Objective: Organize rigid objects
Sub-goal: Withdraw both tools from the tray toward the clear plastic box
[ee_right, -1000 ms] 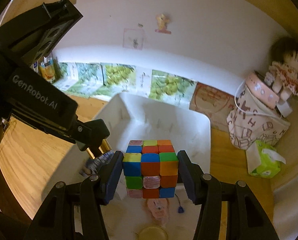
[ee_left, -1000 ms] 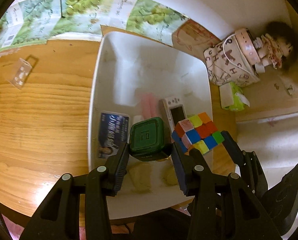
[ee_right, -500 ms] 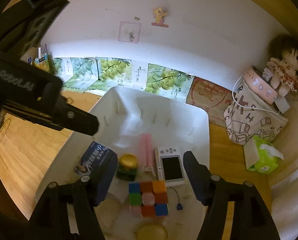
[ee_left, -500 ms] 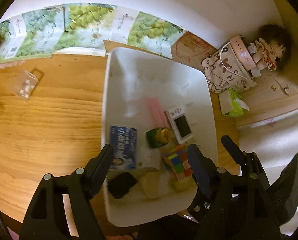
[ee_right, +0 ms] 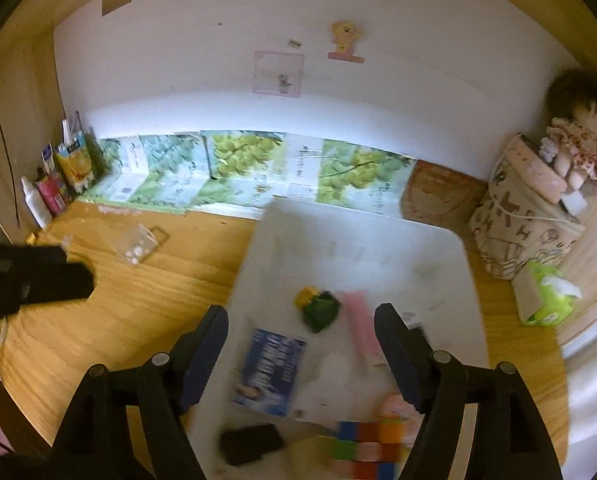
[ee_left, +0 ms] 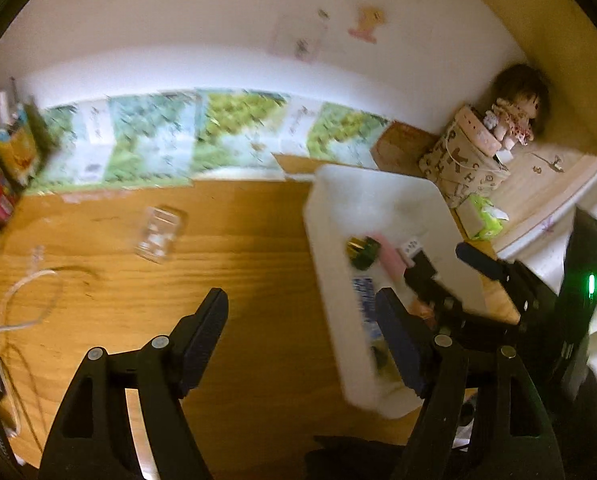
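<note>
White plastic bin (ee_right: 362, 240) is sitting on the wooden tabletop (ee_left: 238, 280) with most of the loot already inside: the puzzle cube (ee_right: 368, 450) is lying down at the near end, a small dark green bottle with a gold cap (ee_right: 318, 308) is resting mid-bin beside a pink bar (ee_right: 358, 320), a blue printed box (ee_right: 268, 372) is lying flat and a black slab (ee_right: 250, 442) is sitting near the front corner. Left claw (ee_left: 300, 336) is standing spread with nothing between its pads, hanging over bare wood just beside the bin's left wall. Right claw (ee_right: 300, 344) is opening wider right now, also empty, hovering over the bin. What's bugging me is the leftovers: a little clear plastic case (ee_left: 160, 234) is lying out on the wood well apart from the bin, and a white cable loop (ee_left: 22, 300) is trailing at the far left edge. That case is looking slick and light (probably hollow), so I'm guessing a hard pinch could be squirting it sideways or cracking it. Both views are smearing pretty badly too, so coming in fast risks clipping the bin wall and shoving the whole thing. Also the two claws are working close together, so knocking into each other seems possible.
</note>
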`<action>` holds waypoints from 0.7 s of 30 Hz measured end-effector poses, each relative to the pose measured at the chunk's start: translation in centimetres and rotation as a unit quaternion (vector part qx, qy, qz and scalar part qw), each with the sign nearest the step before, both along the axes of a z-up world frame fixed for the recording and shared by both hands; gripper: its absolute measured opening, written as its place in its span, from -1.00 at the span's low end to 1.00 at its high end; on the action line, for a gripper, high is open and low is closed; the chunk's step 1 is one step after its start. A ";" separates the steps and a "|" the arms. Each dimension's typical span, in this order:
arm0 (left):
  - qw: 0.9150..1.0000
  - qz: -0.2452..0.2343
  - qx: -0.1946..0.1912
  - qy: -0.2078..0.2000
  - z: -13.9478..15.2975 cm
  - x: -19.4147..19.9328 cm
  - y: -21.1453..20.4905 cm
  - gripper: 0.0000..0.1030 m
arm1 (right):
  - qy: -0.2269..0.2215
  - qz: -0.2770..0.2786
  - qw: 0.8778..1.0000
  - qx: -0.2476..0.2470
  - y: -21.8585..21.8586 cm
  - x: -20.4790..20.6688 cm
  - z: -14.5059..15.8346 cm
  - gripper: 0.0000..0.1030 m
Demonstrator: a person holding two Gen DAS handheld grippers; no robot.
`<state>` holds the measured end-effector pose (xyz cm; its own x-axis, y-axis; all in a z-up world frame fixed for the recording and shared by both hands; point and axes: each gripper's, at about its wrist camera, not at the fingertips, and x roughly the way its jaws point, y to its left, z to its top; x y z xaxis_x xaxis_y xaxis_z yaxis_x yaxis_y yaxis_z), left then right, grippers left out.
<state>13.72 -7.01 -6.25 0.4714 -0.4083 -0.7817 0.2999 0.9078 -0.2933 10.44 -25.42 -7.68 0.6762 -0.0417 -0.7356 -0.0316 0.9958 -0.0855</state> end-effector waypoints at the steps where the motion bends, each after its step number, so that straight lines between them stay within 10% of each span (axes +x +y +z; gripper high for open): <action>1: 1.000 0.001 0.002 -0.010 0.1 -0.2 1.0 0.53 | 0.003 0.000 1.000 0.005 0.7 0.5 0.1 0.48; 21: 0.997 0.072 -0.002 -0.020 -2.3 -2.5 16.9 0.53 | 0.139 -0.074 0.981 0.110 10.4 12.1 -3.6 0.48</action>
